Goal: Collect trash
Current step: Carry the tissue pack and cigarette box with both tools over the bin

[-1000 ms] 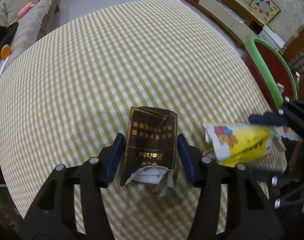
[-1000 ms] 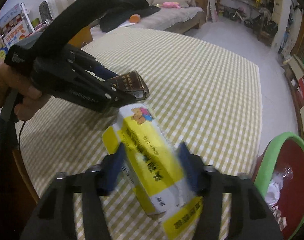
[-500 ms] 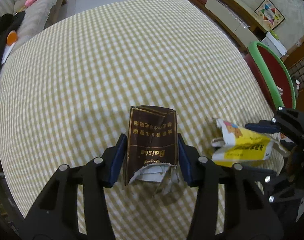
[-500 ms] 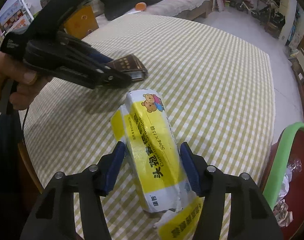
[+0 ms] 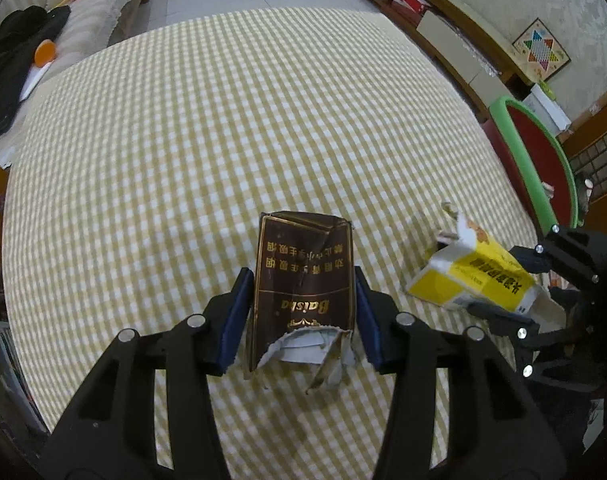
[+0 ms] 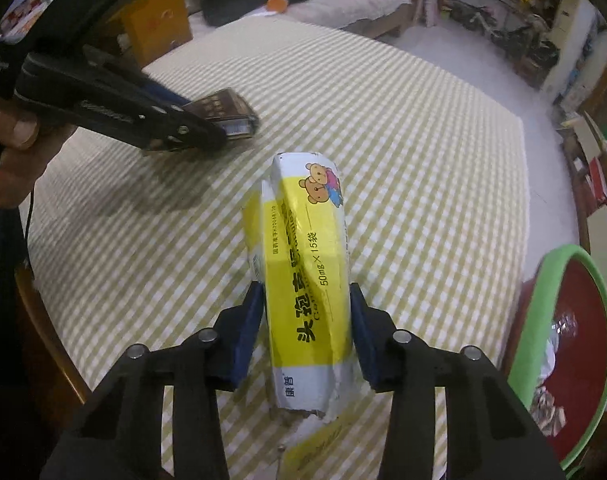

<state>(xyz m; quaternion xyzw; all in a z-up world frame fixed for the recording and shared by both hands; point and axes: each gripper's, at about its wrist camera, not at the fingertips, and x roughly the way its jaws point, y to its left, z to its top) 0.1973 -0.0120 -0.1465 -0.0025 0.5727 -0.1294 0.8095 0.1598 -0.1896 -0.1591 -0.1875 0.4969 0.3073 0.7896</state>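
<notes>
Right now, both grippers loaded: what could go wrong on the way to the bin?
1. The brown box is crushed, torn open at its near end; it could deform further and slip from the left gripper.
2. The right gripper pinches the yellow box near its torn end, so it may droop or swing.
3. The bin sits right of the table; the left gripper's path could cross the right's.

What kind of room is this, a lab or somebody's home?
Most likely a home living room. A beige striped sofa with clothes heaped on it stands behind the table with the yellow-checked cloth, a star-patterned board game leans on the wall, and bicycles are parked further back.
</notes>
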